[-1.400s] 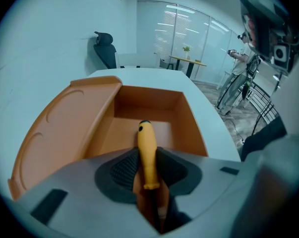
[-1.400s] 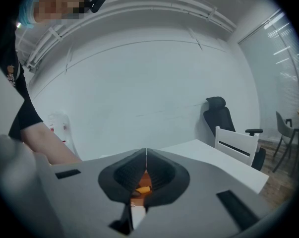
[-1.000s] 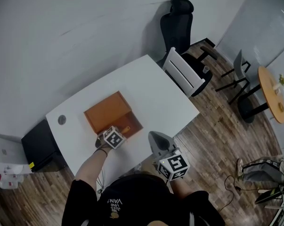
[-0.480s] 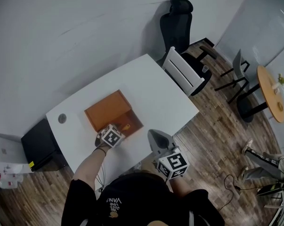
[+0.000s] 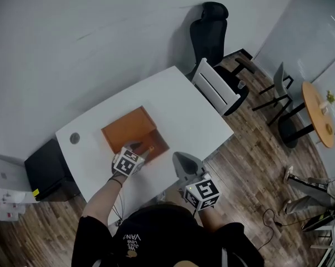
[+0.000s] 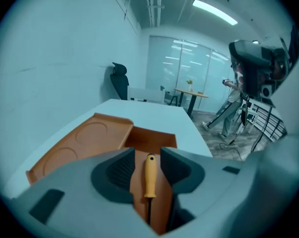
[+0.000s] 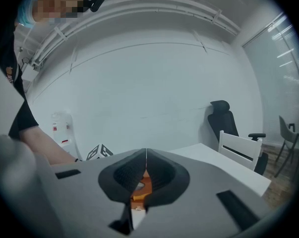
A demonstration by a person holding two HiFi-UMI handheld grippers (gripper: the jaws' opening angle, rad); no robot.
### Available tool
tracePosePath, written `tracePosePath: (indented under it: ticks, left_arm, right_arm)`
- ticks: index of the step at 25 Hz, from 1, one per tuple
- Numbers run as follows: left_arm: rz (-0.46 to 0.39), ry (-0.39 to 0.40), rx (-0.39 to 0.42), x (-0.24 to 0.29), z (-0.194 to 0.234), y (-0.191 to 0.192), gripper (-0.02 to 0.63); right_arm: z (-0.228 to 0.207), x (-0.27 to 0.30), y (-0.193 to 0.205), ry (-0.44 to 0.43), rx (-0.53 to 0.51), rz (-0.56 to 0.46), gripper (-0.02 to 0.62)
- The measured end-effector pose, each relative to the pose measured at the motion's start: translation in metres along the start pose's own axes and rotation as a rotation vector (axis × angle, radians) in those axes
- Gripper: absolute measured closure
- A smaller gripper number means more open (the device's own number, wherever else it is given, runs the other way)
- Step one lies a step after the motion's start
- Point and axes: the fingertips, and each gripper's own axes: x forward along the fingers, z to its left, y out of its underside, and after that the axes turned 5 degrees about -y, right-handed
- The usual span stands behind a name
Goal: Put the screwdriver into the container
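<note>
An orange container (image 5: 127,129) sits on the white table (image 5: 178,102); it has a shallow tray half and a deep compartment (image 6: 150,137). The screwdriver (image 6: 149,174), with a yellow-orange handle, lies in the deep compartment, its shaft towards me; in the head view the screwdriver (image 5: 150,148) is only a small streak. My left gripper (image 6: 148,155) is open, with a jaw on either side of the handle and a gap between each jaw and the handle. My left gripper (image 5: 135,149) sits over the container's near edge. My right gripper (image 5: 178,158) hangs at the table's front edge; this right gripper (image 7: 146,158) is shut on nothing.
A white chair (image 5: 215,88) and a black office chair (image 5: 209,29) stand at the table's far right end. A black cabinet (image 5: 45,171) sits left of the table, and a round wooden table (image 5: 317,111) is at far right. A grey grommet (image 5: 74,138) marks the tabletop's left.
My left gripper has drawn back a little towards me, away from the container's middle. The screwdriver stays in the deep compartment. The right gripper has barely moved.
</note>
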Motion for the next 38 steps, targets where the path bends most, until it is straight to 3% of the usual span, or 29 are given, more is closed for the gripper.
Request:
tracePosePath:
  ticks: [12,24,38]
  left_arm:
    - [-0.297,-0.063,-0.085,-0.081,0.008,-0.051,0.526]
    - [-0.535,-0.117,-0.042,-0.183,-0.008,-0.089,0.586]
    - [-0.647,-0.129,-0.020,-0.267,-0.031,-0.091,0.592]
  right_arm:
    - [0.025,-0.005,-0.014,-0.004,-0.039,-0.032,0.583]
    - [0.048,-0.015,-0.027,0.018,-0.065,-0.070,0.583]
    - [0.078,-0.026,-0.031,0.046,-0.072,-0.102,0.583]
